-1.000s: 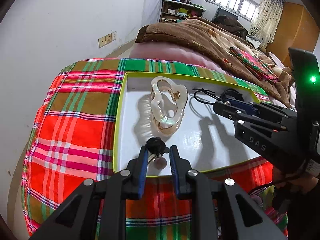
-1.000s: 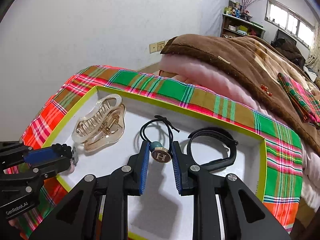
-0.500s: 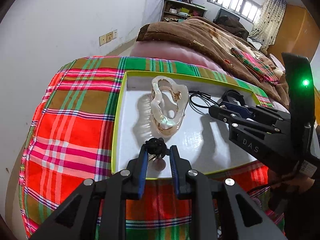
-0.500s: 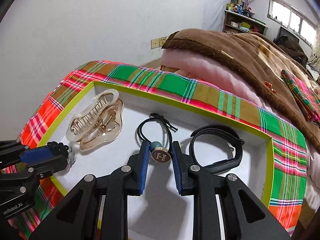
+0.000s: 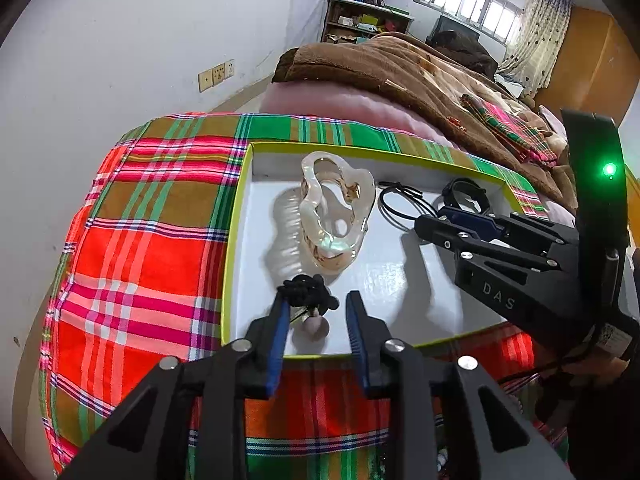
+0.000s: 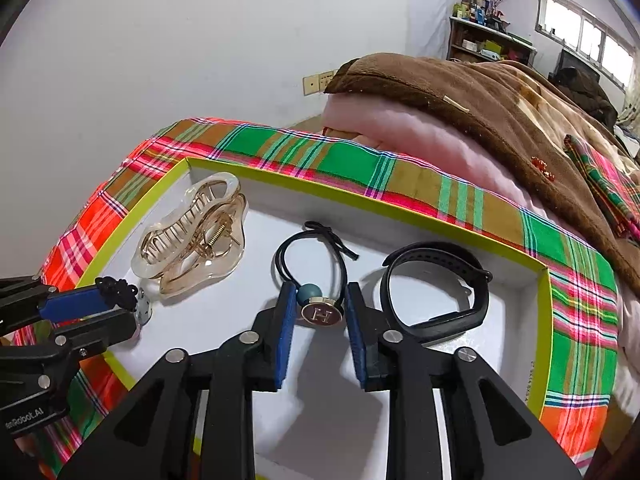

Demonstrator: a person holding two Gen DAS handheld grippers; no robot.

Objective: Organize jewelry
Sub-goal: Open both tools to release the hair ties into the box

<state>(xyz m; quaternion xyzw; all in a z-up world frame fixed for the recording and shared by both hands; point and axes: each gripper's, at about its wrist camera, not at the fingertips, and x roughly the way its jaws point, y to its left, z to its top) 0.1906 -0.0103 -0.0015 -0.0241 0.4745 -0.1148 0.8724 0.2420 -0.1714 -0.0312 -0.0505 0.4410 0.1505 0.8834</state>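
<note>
Between the blue pads of my right gripper (image 6: pixel 321 300) I see the hair tie (image 6: pixel 310 258): a thin black elastic loop with a small bow knot at its far side, a teal bead and a round dark button with a gold rim and the letter H. It lies on the white floor of the tray (image 6: pixel 400 216), near the middle, and the jaws are opening, with a gap on both sides of the button. To its right lies a black wristband (image 6: pixel 436 284), curled on its edge; to its left a big translucent hair claw (image 6: pixel 192 240), champagne colour, with a metal spring. My left gripper (image 5: pixel 316 312) is at the near left corner of the tray and its jaws are opening too; a small black knotted charm (image 5: pixel 306 290) with a pale pinkish piece under it sits between them, close to the left pad, whether touching I cannot tell. The tray has a yellow-green rim and rests on a plaid cloth (image 5: pixel 152 248) in red, green and brown. Behind it is a bed with a brown blanket (image 6: pixel 480 96).
</note>
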